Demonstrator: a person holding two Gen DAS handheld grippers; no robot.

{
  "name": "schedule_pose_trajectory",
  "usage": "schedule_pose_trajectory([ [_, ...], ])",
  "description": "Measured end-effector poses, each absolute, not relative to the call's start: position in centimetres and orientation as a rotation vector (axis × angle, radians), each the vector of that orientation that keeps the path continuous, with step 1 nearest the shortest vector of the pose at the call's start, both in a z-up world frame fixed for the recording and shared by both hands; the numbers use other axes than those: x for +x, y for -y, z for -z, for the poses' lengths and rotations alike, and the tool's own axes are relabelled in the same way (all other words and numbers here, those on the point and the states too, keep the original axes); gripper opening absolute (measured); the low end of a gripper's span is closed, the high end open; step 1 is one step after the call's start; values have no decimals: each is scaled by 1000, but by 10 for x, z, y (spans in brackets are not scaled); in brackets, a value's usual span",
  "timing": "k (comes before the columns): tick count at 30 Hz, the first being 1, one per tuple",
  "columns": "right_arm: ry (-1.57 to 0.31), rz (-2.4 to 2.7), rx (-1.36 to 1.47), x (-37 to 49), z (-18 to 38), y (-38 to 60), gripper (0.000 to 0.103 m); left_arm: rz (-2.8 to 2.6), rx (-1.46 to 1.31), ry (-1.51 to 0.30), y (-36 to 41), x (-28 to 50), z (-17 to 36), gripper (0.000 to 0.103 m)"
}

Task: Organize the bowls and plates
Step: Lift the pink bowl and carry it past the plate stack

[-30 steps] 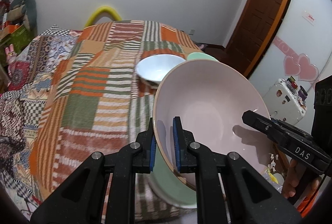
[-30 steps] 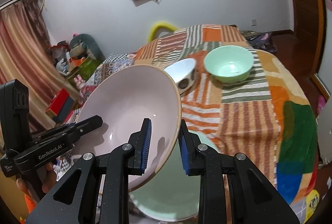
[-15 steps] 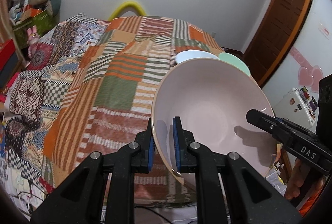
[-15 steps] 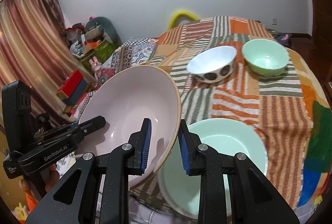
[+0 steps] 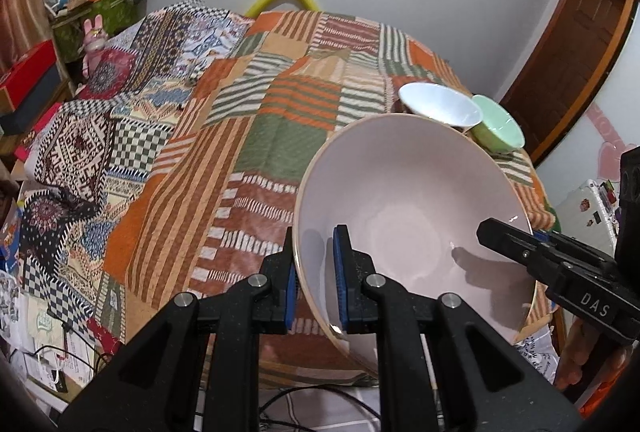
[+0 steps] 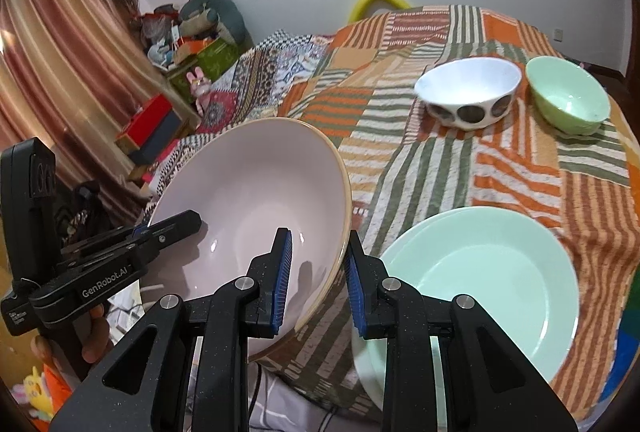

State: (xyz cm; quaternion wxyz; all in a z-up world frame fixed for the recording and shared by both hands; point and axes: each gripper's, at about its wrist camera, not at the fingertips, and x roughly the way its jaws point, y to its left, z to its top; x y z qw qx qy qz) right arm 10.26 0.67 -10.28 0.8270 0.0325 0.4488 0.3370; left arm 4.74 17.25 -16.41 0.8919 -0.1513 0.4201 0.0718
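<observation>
- Change over the last second: the large pink bowl (image 5: 404, 216), gripped on opposite rims, has come up and away from the mint-green plate (image 6: 480, 280), which a second ago lay partly hidden beneath it and now sits fully exposed at the near edge of the table.
- Left gripper (image 5: 314, 272): blue pads clamped across the bowl's near rim, wall between them.
- Right gripper (image 6: 316, 280): pads straddle the opposite rim; contact on the outer pad is not clear, but the bowl hangs tilted between both tools, off the cloth.
- Judgement: the bowl is mid-transfer, not yet placed.
- Materials: bowl is smooth, glossy, deep and thin-walled with a tan rim edge; likely slippery under a pinch.
- The plate is shallow, glazed, broad-rimmed.
- The patchwork tablecloth (image 6: 460, 168) is coarse woven fabric in stripes.
- Further back stand a white bowl with dark spots (image 6: 468, 96) and a small green bowl (image 6: 568, 100), just beside each other.
</observation>
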Motion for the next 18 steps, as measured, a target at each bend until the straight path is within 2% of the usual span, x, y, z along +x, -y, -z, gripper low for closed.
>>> schedule_pose_trajectory([
  [18,-1088,-707,8,118,149,-32,24,-178,-340,-1002,-192,67,222,14],
])
